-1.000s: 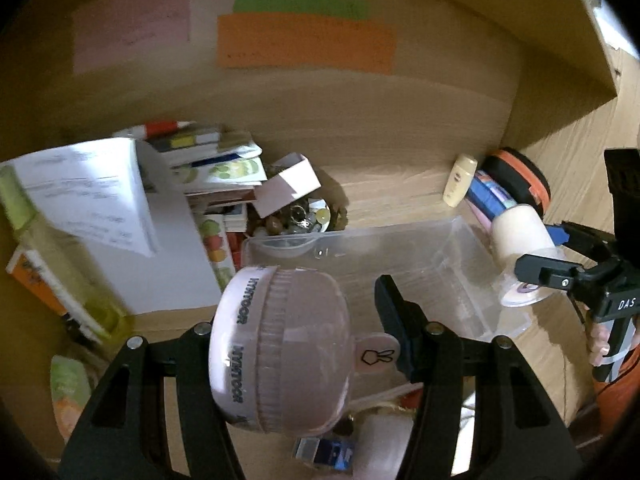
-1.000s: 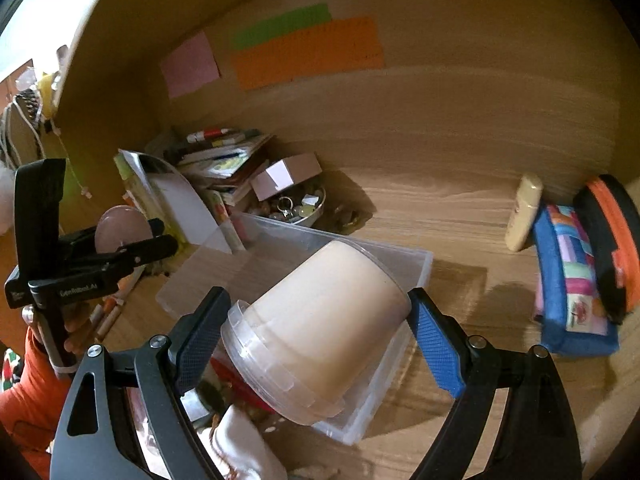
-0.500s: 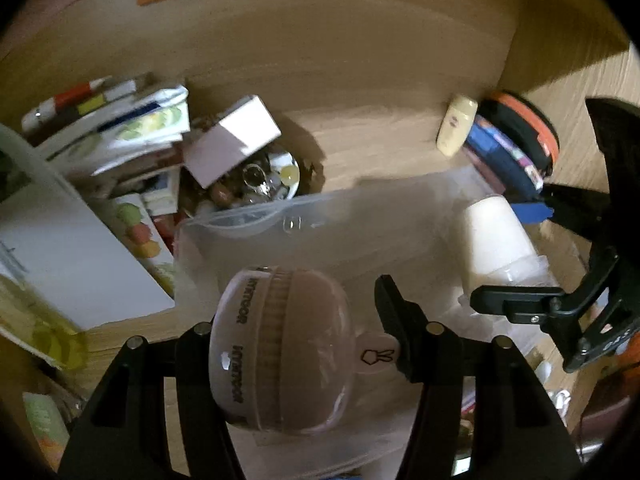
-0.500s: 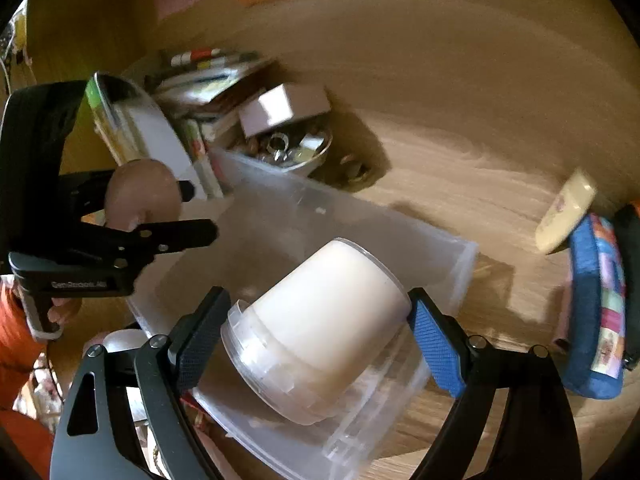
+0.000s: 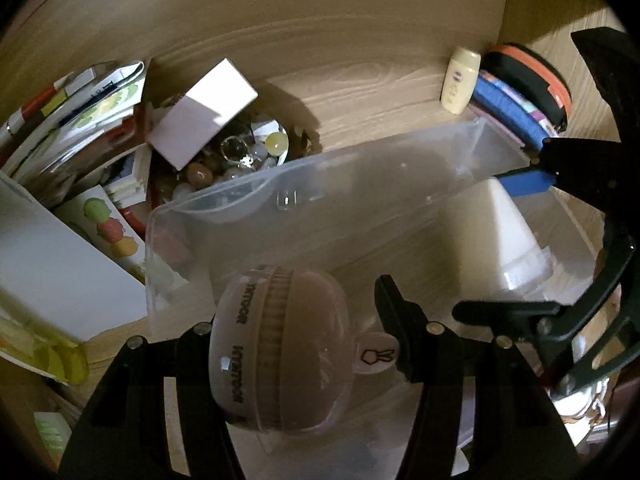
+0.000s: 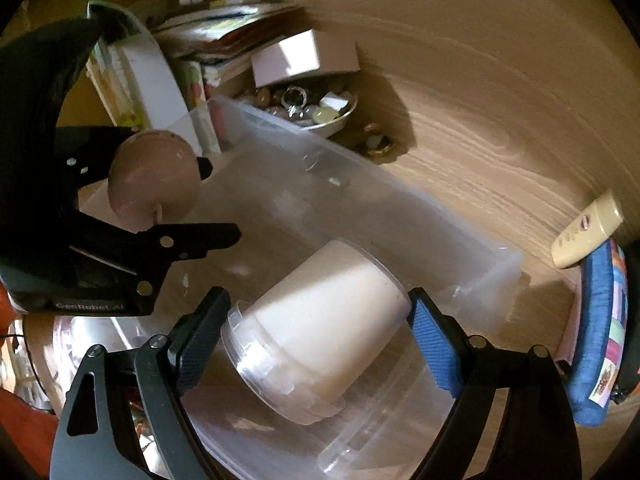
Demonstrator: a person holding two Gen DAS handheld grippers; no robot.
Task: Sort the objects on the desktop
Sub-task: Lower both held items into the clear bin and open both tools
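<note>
A clear plastic bin (image 5: 320, 160) (image 6: 360, 160) lies across the wooden desk. My left gripper (image 5: 296, 308) is shut on a round pinkish case (image 5: 284, 344) with a lettered band and a small rabbit tab, and holds it over the bin's left end. My right gripper (image 6: 318, 296), with blue pads, is shut on a cream tub (image 6: 320, 320) with a clear lid, tilted over the bin's right end. The right wrist view shows the left gripper (image 6: 220, 200) and its pinkish case (image 6: 154, 176) at the left. The left wrist view shows the right gripper (image 5: 496, 248) and the cream tub (image 5: 496, 224) at the right.
Behind the bin stand a bowl of small trinkets (image 5: 240, 152) and a white box (image 5: 200, 116). Books and papers (image 5: 80, 120) pile up at the left. A cream bottle (image 5: 460, 80), a blue pencil case (image 5: 512, 112) and an orange-edged black case (image 5: 532, 68) lie at the right.
Both grippers have come down and tipped toward the bin, still holding their objects. The coloured notes on the back wall have almost slid out of view.
</note>
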